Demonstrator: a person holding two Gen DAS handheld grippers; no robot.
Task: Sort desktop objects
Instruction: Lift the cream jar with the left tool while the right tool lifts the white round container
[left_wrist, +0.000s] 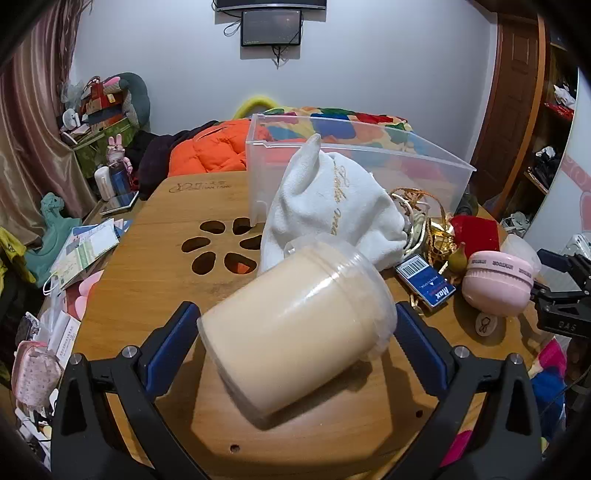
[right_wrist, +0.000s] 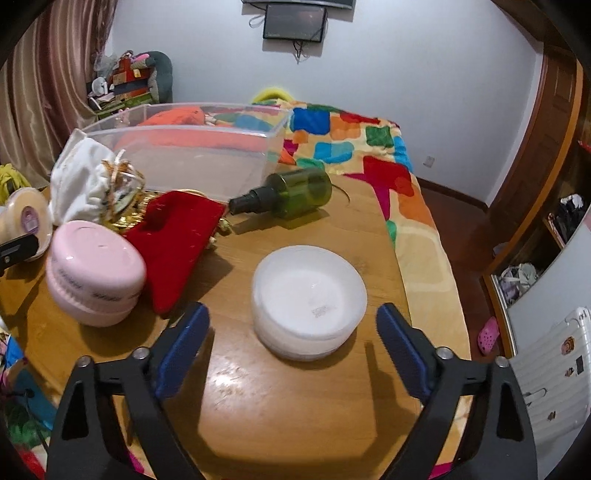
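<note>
On the round bamboo-coloured wooden table (right_wrist: 295, 406) lie, by count: one cream-filled clear plastic tub (left_wrist: 295, 332), one shallow white translucent round container (right_wrist: 308, 301), one pink oval plastic case (right_wrist: 94, 273), one dark green spray bottle (right_wrist: 288, 194) lying on its side, one red velvet pouch (right_wrist: 177, 243), one white drawstring cloth bag (left_wrist: 328, 206), one blue barcoded packet (left_wrist: 426, 280), a tangle of gold ribbon (left_wrist: 424, 218) and one large clear rectangular plastic bin (left_wrist: 354, 162).

The table has a flower of six cut-out holes (left_wrist: 221, 245) near its left part and stands against a bed with a patchwork multicoloured blanket (right_wrist: 369, 147) and an orange puffer jacket (left_wrist: 210, 151). White walls, a dark wall-mounted screen (left_wrist: 271, 27), a pink curtain (left_wrist: 33, 129) at left and a brown wooden door (right_wrist: 554, 147) at right close the room.

The cream tub lies tipped on its side, its lidded end toward the white bag, between the wide-apart blue pads of the left gripper (left_wrist: 295, 328); the right pad sits just beside the lid, but whether either pad presses on it I cannot tell. The right gripper (right_wrist: 293, 330) hangs with jaws spread wide, empty, the white round container just ahead between its fingertips. The bin stands at the table's far edge, with the bag against its near wall.
</note>
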